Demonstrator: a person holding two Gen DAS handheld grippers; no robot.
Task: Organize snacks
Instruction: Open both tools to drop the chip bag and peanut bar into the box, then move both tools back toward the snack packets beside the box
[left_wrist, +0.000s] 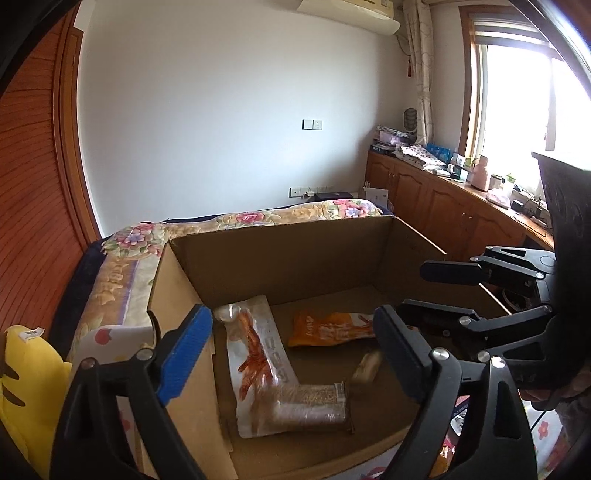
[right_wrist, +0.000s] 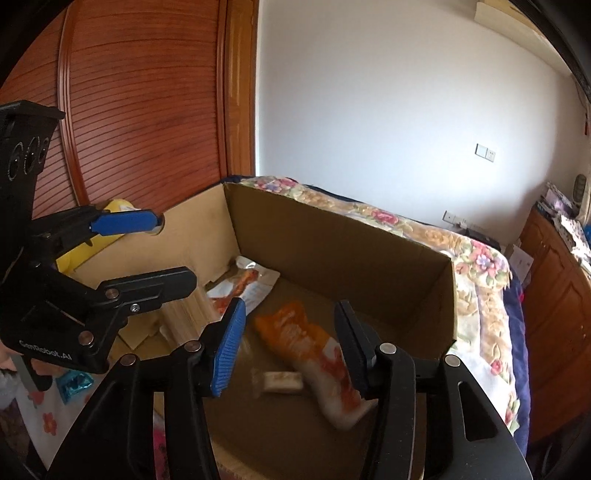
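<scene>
Open brown corrugated cardboard box (left_wrist: 280, 258): matt, rough paper.
Long white-and-orange snack pouch (left_wrist: 258, 354): glossy plastic film.
Orange crinkled snack bag (right_wrist: 295, 332): shiny plastic.
Flowered quilted bedspread (right_wrist: 480, 266): soft cloth.
Reddish slatted wardrobe door (right_wrist: 140, 103): varnished wood.

The small snack bar (right_wrist: 282, 381) was blurry, maybe a cookie bar; the orange snack bag (right_wrist: 314, 354) was partly hidden behind a gripper finger.
</scene>
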